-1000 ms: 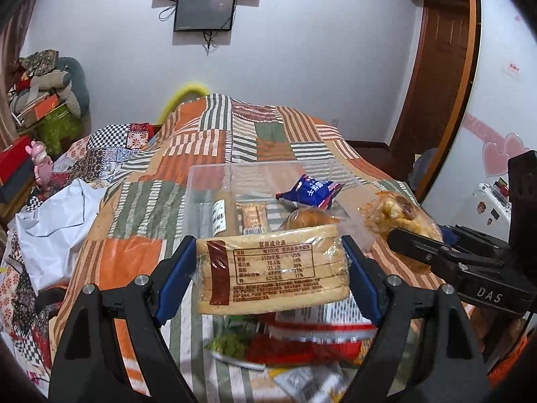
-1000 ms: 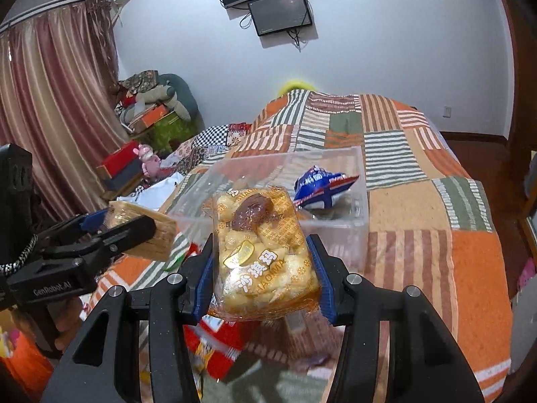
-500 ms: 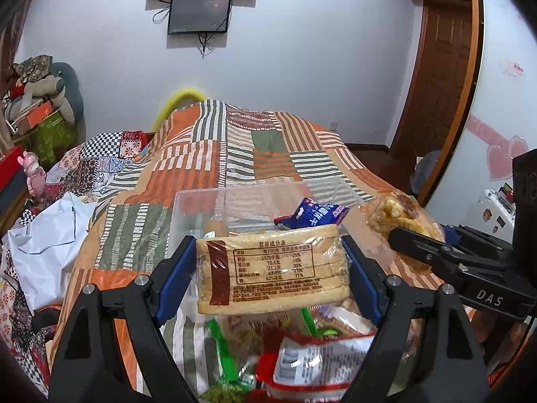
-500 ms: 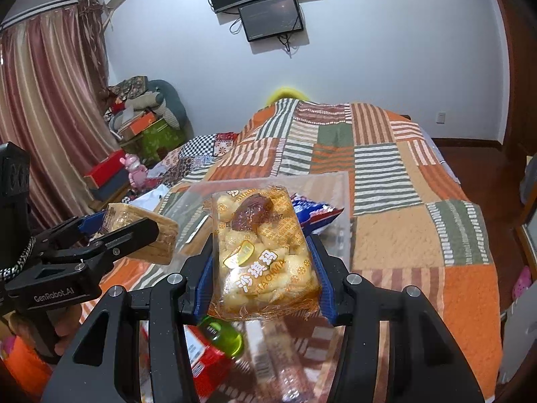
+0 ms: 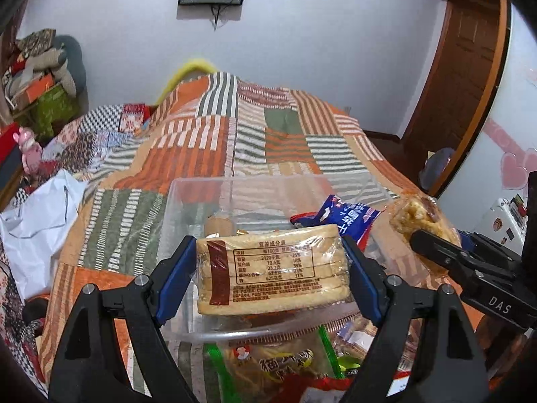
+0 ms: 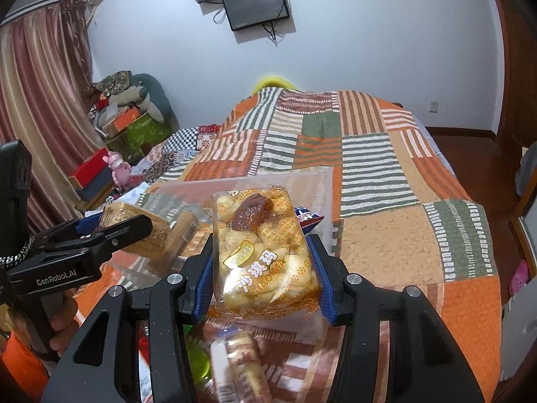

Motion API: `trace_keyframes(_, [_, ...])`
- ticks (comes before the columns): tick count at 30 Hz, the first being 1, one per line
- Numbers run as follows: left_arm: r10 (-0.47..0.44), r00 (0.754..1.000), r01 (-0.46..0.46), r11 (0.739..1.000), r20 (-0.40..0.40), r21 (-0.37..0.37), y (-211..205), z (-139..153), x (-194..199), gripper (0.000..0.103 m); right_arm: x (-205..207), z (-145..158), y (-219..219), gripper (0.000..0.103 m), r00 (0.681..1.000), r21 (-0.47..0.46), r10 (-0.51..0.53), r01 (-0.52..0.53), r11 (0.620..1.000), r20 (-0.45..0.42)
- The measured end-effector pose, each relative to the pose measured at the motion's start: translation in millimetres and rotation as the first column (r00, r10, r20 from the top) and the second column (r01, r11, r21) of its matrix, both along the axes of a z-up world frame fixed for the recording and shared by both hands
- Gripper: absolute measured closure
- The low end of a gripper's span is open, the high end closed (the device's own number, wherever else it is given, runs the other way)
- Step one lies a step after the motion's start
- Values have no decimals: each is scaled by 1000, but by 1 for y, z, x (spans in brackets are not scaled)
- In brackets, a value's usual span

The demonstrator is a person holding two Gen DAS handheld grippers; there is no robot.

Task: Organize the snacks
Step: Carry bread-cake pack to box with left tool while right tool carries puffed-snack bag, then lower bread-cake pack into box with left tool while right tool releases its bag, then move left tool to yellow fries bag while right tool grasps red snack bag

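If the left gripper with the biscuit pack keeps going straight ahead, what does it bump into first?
Probably the clear plastic box: the left gripper, shut on the biscuit pack, points down into it, toward the snacks inside. Depth is hard to judge.

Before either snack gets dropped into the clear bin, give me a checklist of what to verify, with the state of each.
1. Left hand-held gripper grips the cracker pack squarely on both sides: ok.
2. Right hand-held gripper grips the sachima pack on both sides: ok.
3. Clear bin is open on top, no lid in the way: ok.
4. Cracker pack is over the bin's opening, past its near rim: ok.
5. Sachima pack is fully over the bin: cannot tell.
6. Room left in the bin beside the blue packet and the other snacks: ok.
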State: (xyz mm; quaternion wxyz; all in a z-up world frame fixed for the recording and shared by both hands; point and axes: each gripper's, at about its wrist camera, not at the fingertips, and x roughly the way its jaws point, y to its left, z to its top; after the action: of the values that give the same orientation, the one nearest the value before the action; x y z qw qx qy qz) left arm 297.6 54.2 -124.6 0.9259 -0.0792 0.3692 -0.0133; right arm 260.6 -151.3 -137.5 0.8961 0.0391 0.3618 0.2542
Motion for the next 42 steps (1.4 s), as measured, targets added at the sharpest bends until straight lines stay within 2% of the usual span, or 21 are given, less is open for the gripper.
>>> trace_keyframes(2, [1,1000,-1,1000,-9,-3,1,-4,4,20,5,-1,0,56,1000,-2,2,-2,1000,-7])
trace_keyframes(6, [3,999,-2,999,-33,39,-4,-12,11,20,13,-4,1,56,999,1,13,-13,1000,-35])
trace_keyframes(14, [32,994,-26,998,-101,56,-5,-27,22,19,17,-7,5,53,999,-10,24,-24,1000,-47])
trace_keyframes(20, [20,998,-13,993,-56,117,-13,-20,13,14,19,-11,5,53,995,10,37,-37,999,-88])
trace_keyframes(23, [5,999,1,990,-35,144,-16,-13,6,13,15,-8,4,51,996,1,29,-29,1000,-79])
trace_keyframes(28, [-13,999,17,994,-34,104,-14,-5,-6,12,1,7,-1,38,1000,-27,-7,7,1000,-5])
trace_keyframes(38, [-27,999,28,998,-21,53,-6,12,-49,12,-34,27,-5,37,998,-45,35,-33,998,47])
trace_keyframes(42, [-25,1000,26,997,-13,69,-2,17,-70,12,-50,29,-3,36,996,-43,67,-65,997,53])
